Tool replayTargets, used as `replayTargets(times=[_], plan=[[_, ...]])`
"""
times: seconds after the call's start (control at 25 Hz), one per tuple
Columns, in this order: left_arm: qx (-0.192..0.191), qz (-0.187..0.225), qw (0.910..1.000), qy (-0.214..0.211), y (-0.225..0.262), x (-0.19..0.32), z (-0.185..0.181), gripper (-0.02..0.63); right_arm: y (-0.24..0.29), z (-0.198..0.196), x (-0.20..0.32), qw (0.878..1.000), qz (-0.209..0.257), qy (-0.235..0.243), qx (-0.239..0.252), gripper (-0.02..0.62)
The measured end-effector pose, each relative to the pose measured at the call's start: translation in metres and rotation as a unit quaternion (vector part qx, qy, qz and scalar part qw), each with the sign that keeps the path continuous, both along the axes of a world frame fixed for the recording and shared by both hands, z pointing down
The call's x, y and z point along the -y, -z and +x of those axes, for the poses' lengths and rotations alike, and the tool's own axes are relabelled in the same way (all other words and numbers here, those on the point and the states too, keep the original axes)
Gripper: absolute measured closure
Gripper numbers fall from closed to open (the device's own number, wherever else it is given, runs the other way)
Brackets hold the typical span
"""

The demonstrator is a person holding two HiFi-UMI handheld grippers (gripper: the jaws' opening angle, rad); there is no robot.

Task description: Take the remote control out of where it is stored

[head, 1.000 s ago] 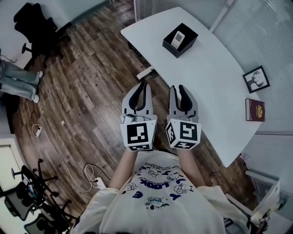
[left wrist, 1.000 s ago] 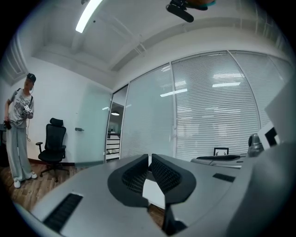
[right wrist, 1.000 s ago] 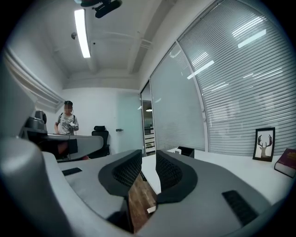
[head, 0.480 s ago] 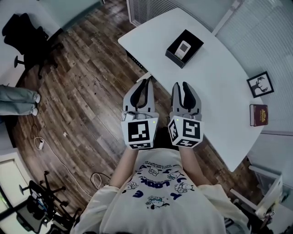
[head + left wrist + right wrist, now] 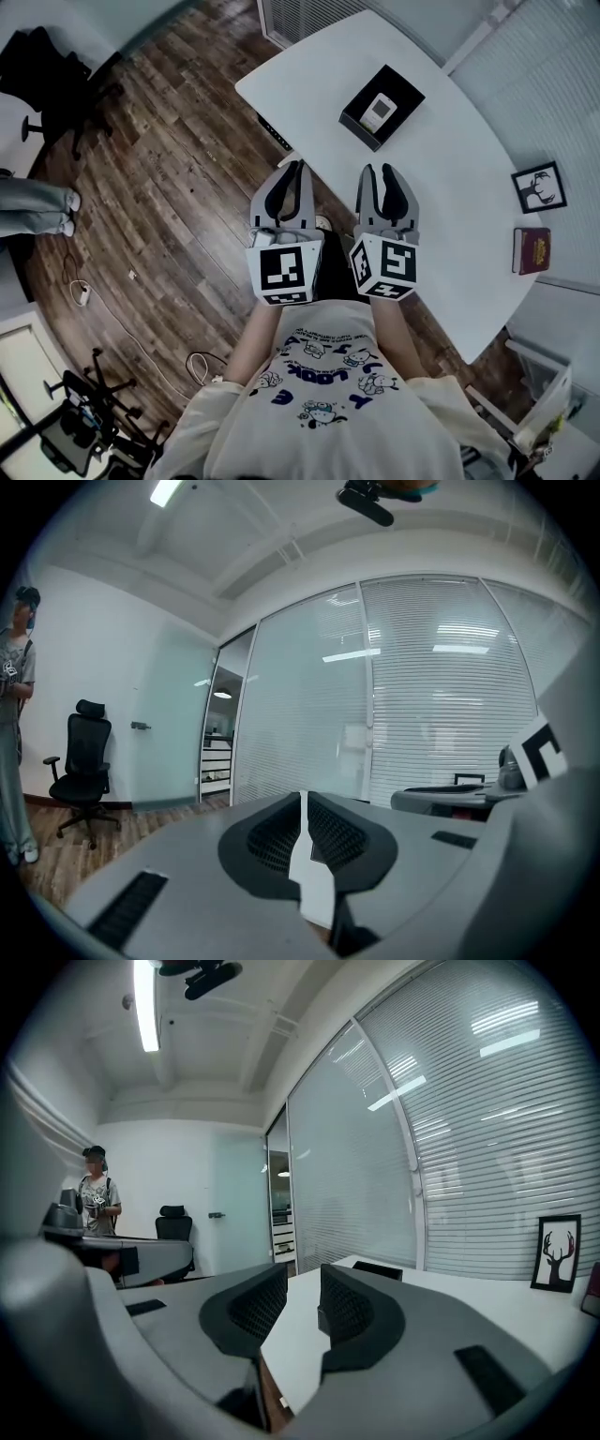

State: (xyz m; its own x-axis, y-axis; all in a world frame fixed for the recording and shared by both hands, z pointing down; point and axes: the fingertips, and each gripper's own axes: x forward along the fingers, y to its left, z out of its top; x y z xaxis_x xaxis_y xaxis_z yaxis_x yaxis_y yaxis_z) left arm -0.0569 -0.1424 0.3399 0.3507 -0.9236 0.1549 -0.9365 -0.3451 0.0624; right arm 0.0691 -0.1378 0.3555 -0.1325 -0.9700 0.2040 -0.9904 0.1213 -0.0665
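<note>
While the two grey grippers are edging nearer than a second ago, the small white remote control (image 5: 380, 110) is lying in its open black box (image 5: 360, 121) on the curved white table (image 5: 469, 216). The left gripper (image 5: 292, 169) is showing a bare slit between its jaws, and the right gripper (image 5: 377, 173) is holding a narrow gap. Both are carrying nothing.

The remote control (image 5: 380, 110) is a small, pale, rectangular handset. It lies flat and face up inside an open-topped black box (image 5: 359, 123), near the middle and in line with its sides. The box rests on the white table (image 5: 450, 187), ahead of the right gripper (image 5: 380, 172) and well apart from its tips. From the right gripper view the box is a low dark shape beyond the jaws, and its wall hides the remote.
</note>
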Motion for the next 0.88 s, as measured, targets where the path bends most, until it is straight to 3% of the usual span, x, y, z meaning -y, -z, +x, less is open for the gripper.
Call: replayTargets(times=[0.4, 0.88], plan=[[0.010, -0.012, 0.9999, 0.002, -0.007, 0.080, 0.026, 0.572, -0.016, 0.035, 0.086, 1.000, -0.023, -0.005, 0.003, 0.479], [0.020, -0.067, 0.9975, -0.009, -0.059, 0.139, 0.052, 0.572, -0.074, 0.076, 0.144, 0.996, -0.080, -0.026, 0.006, 0.433]])
